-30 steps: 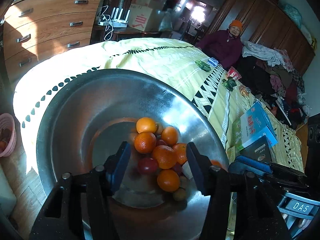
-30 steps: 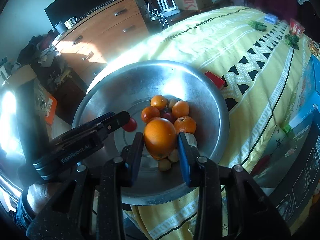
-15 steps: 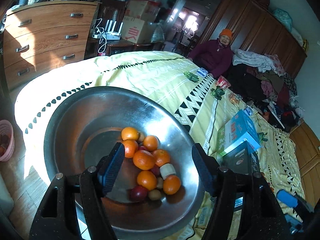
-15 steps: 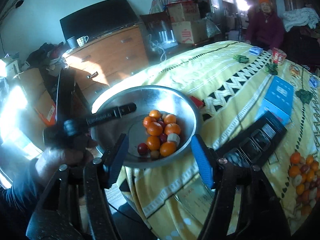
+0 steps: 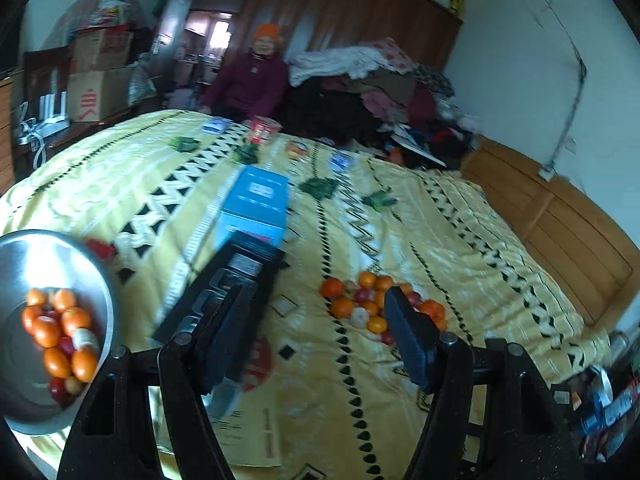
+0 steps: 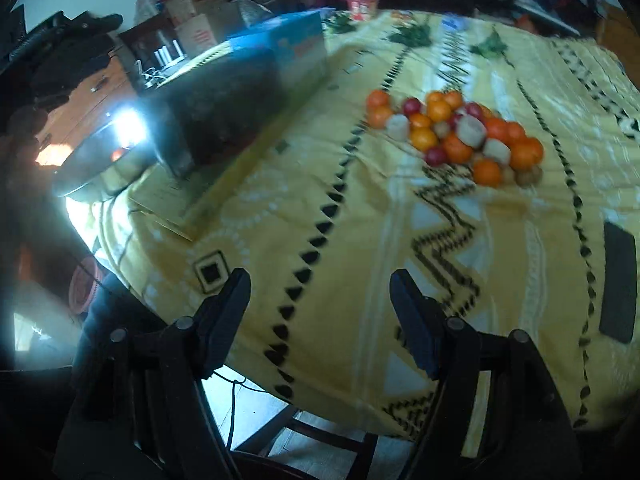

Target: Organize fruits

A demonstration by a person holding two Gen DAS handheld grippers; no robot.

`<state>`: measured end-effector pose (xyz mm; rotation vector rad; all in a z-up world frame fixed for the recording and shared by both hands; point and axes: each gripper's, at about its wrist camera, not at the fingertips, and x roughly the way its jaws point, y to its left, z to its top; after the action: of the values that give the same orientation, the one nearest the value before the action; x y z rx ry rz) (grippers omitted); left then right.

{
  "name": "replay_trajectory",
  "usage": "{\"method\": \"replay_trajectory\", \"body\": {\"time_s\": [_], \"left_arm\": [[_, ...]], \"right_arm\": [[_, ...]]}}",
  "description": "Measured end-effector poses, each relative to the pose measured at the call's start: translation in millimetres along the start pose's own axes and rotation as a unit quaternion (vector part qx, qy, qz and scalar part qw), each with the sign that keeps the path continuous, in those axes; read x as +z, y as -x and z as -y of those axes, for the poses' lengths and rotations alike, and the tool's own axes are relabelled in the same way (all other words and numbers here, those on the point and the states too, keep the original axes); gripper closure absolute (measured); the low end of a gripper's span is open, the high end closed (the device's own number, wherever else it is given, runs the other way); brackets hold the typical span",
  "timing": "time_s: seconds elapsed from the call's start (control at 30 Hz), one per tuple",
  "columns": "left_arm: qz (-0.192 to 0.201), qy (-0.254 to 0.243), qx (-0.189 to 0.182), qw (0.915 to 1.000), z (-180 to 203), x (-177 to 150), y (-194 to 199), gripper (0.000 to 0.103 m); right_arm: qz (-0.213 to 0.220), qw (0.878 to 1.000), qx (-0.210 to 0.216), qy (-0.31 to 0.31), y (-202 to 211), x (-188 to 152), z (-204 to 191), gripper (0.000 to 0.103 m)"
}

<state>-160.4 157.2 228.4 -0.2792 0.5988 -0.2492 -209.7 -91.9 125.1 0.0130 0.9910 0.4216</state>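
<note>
Fingers of the left gripper (image 5: 316, 328) and right gripper (image 6: 320, 312) are spread and empty, the orange released; the steel bowl (image 5: 96, 280) now sits far left, the fruit pile (image 6: 460, 136) ahead.

Fruit pile (image 5: 376, 304) on bedspread (image 5: 400, 380); bowl (image 5: 24, 256) far left, boxes (image 5: 252, 216) between.

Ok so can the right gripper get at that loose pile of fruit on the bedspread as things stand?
Probably yes. The right gripper is open and empty, its jaws having just been opening, and only bare yellow bedspread lies between it and the fruit pile. The black box sits off to the side, out of the way.
</note>
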Motion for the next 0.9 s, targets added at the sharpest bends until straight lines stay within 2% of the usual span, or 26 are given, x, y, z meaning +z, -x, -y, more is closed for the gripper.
{"method": "replay_trajectory", "body": {"time_s": [0.17, 0.3, 0.4, 0.47, 0.6, 0.73, 0.9], "left_arm": [[-0.067, -0.035, -0.047, 0.996, 56, -24, -62, 0.032], [-0.123, -0.032, -0.03, 0.9914, 63, -42, -129, 0.034], [-0.162, -0.026, -0.01, 0.9863, 57, -51, -180, 0.048], [-0.184, -0.007, -0.008, 0.9828, 53, -56, -209, 0.051], [-0.191, 0.027, -0.009, 0.9812, 51, -60, -250, 0.055], [-0.188, 0.037, 0.006, 0.9814, 55, -58, -280, 0.055], [-0.204, 0.029, 0.021, 0.9782, 58, -63, -311, 0.055]], "right_arm": [[0.0, 0.998, -0.021, -0.052, 5, -26, 46, 0.03], [0.003, 0.998, -0.016, -0.069, 4, -36, 70, 0.03], [0.002, 0.997, -0.013, -0.075, 0, -43, 85, 0.03], [-0.003, 0.997, -0.012, -0.081, -5, -46, 95, 0.03], [-0.009, 0.995, -0.008, -0.095, -13, -49, 112, 0.03], [-0.008, 0.996, -0.005, -0.09, -18, -47, 119, 0.03], [-0.004, 0.997, -0.005, -0.074, -24, -44, 118, 0.029]]}}
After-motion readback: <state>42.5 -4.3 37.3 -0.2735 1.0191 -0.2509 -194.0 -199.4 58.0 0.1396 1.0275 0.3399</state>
